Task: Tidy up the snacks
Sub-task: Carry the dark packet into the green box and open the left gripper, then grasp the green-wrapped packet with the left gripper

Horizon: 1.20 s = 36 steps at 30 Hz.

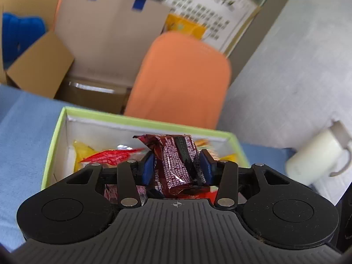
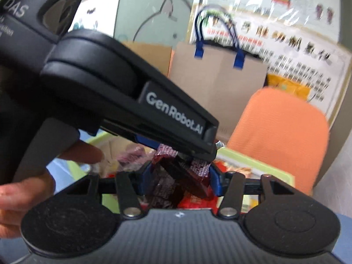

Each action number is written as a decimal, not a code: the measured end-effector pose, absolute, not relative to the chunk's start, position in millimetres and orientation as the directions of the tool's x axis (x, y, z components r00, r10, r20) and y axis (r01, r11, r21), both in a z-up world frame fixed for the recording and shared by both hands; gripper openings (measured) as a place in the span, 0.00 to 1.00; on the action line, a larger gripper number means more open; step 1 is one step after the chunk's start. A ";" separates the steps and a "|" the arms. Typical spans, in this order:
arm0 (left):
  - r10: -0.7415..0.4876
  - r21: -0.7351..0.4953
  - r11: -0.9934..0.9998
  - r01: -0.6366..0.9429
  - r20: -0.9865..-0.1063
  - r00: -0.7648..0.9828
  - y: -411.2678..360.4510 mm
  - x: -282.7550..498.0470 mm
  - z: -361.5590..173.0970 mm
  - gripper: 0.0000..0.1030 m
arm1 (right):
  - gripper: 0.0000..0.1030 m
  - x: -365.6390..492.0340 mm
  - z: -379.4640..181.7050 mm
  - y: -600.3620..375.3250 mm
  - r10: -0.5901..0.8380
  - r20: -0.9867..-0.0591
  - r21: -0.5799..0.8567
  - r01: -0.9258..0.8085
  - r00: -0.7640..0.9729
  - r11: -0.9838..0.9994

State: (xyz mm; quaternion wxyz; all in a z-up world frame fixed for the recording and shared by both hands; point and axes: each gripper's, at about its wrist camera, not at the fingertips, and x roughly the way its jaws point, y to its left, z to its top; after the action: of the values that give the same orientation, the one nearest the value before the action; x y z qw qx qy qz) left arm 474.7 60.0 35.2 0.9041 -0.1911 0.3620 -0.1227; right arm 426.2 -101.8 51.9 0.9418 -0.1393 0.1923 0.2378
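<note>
- Two grippers each clamp a dark red snack packet above the green-rimmed box (image 1: 140,118).
- Left gripper (image 1: 177,168): its blue pads (image 1: 148,168) pinch an upright dark red packet (image 1: 176,165) over the box's near part.
- Right gripper (image 2: 179,181): its pads are clenched on another dark red packet (image 2: 187,181), with the left gripper's black finger crossing just above it.
- Box holds a yellow packet (image 1: 82,150) and a red packet (image 1: 110,156), lying at its left.
- Far behind stand an orange chair (image 1: 182,79) and a brown paper bag (image 1: 110,33).
- A hand (image 2: 26,189) shows at the left edge of the right wrist view.
</note>
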 end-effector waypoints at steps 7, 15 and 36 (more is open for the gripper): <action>-0.409 -0.493 0.862 0.113 -0.547 0.731 74.5 469.1 25.5 0.66 | 0.79 424.7 44.3 -94.7 0.394 -0.426 -0.197 -0.508 0.815 0.838; -0.389 -0.537 0.833 0.132 -0.400 0.830 96.3 370.4 61.2 0.83 | 0.90 325.9 62.0 -142.5 0.374 -0.250 -0.198 -0.425 0.893 0.883; -0.482 -0.578 0.816 0.024 -0.657 0.579 73.4 304.5 -41.3 0.27 | 0.55 296.6 -30.5 -94.0 0.500 -0.539 -0.035 -0.611 0.678 0.791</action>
State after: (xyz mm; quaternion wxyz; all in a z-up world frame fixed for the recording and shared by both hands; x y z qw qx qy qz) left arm 304.5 73.4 -41.3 0.8483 -0.2644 0.4340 -0.1491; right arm 296.6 -94.0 -30.5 0.9097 -0.1068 0.2604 0.3052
